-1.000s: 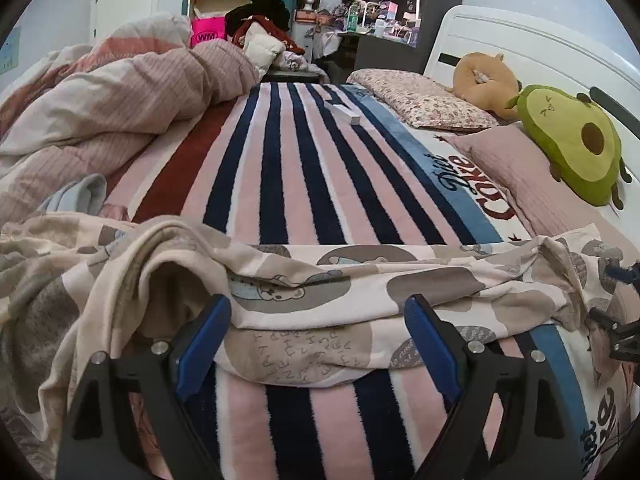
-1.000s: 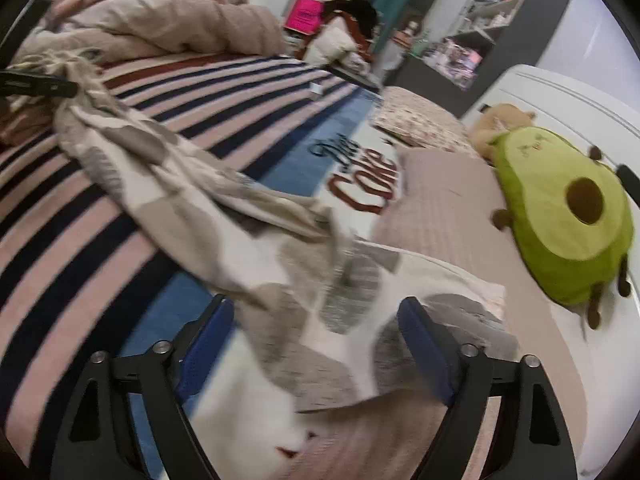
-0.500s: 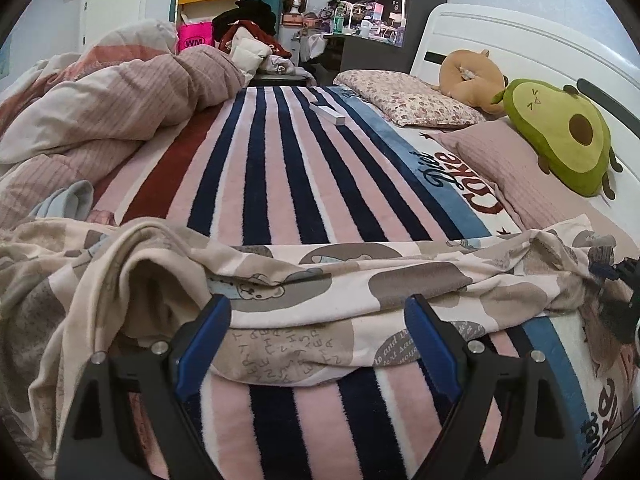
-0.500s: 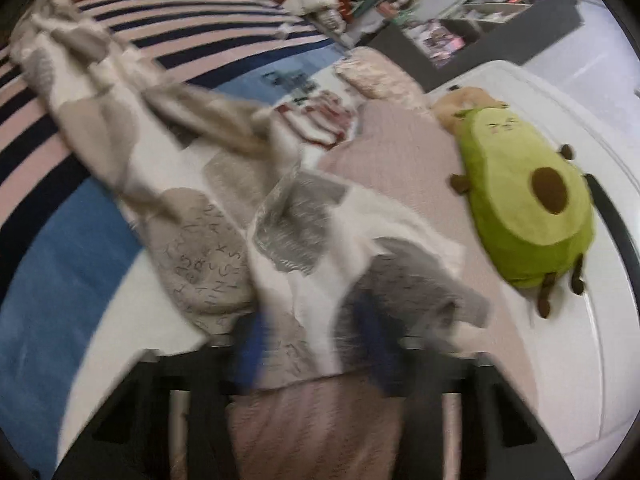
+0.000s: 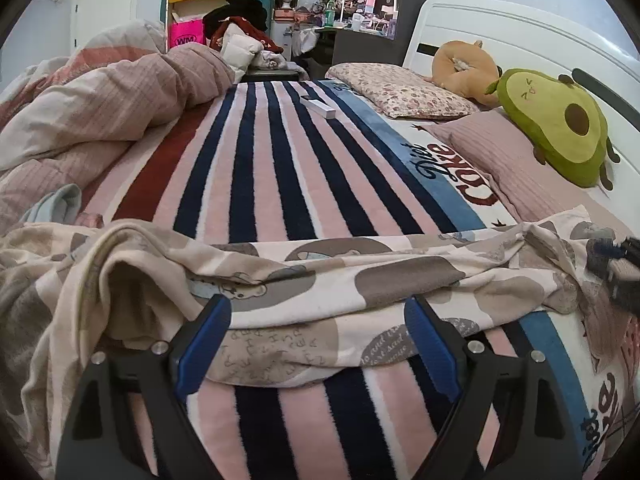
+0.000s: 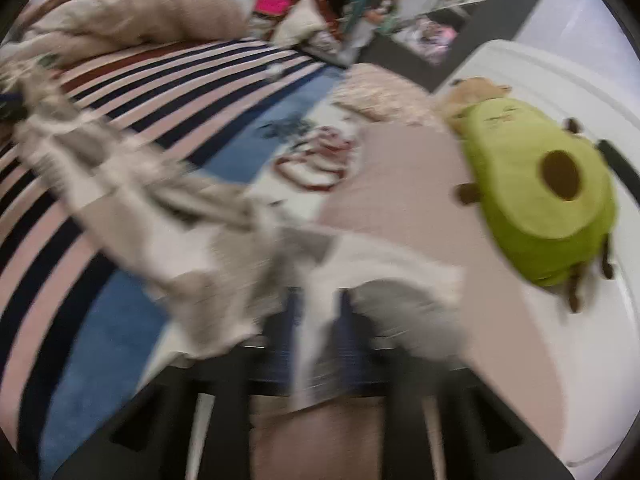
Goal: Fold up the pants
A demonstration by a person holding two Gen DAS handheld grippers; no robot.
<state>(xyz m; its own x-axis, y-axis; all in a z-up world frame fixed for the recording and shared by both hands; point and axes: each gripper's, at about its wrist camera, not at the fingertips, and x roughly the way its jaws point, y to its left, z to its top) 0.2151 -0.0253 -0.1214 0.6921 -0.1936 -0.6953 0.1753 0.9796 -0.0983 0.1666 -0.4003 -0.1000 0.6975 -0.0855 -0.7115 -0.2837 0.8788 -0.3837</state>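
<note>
The pants [image 5: 304, 280] are cream with grey-brown printed patches and lie crumpled across the striped blanket [image 5: 280, 168]. My left gripper [image 5: 316, 336] is open, its blue pads on either side of the pants' near edge, holding nothing. In the blurred right wrist view my right gripper [image 6: 318, 344] is shut on a fold of the pants [image 6: 192, 216] at their end near the pink pillow [image 6: 400, 200]. The right gripper also shows at the right edge of the left wrist view [image 5: 616, 264].
A bunched pink duvet [image 5: 104, 108] fills the left side of the bed. A floral pillow [image 5: 400, 92], an avocado plush [image 5: 560, 136] and a tan plush [image 5: 464, 68] lie by the white headboard [image 5: 520, 40]. A small white box [image 5: 318, 106] rests on the blanket.
My right gripper closed from open onto the pants' end and is moving, blurring its view. My left gripper stayed open in about the same place.
</note>
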